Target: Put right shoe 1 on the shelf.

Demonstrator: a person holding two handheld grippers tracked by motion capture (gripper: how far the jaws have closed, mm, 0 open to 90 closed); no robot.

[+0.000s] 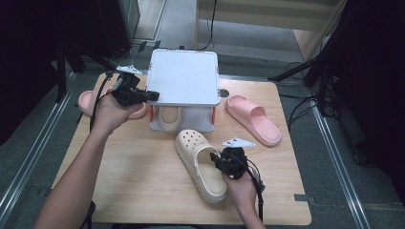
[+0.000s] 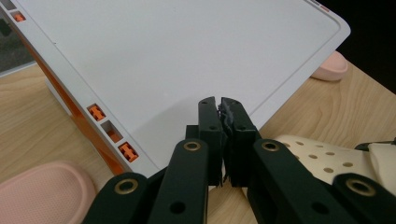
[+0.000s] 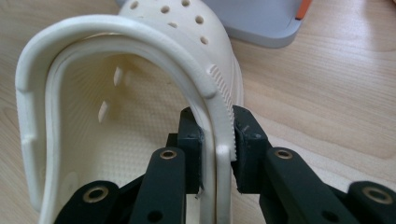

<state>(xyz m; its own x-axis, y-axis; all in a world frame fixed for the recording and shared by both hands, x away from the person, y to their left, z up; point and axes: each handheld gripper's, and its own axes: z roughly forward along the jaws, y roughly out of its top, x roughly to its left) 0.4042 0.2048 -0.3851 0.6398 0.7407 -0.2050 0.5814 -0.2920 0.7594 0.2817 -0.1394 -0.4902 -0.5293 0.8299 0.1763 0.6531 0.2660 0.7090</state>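
The cream clog (image 1: 200,164) lies on the table (image 1: 143,181) just in front of the grey storage box (image 1: 184,117), toe toward the box and heel toward the person. It looks like moulded foam: light, springy and a little grippy, so it should lift easily but flex and swing if held by one thin edge. The stiffest handhold seems to be the collar wall beside the strap rivet, where the ribbed outer band gives the pads something to bite (the perforated toe cap would probably just dent).

That is where the right gripper (image 3: 217,140) sits: one jaw inside the shoe opening, the other outside against the ribbing, the side wall pinched between them at the clog's right edge. A second cream clog (image 1: 167,119) rests inside the box, under its raised white lid (image 1: 184,76).

The left gripper (image 2: 220,140) is pressed together on the near-left edge of that lid, propping it up. Two pink slides lie on the table, one (image 1: 253,119) right of the box, the other (image 1: 88,102) left of it, partly behind the left hand (image 1: 112,114).
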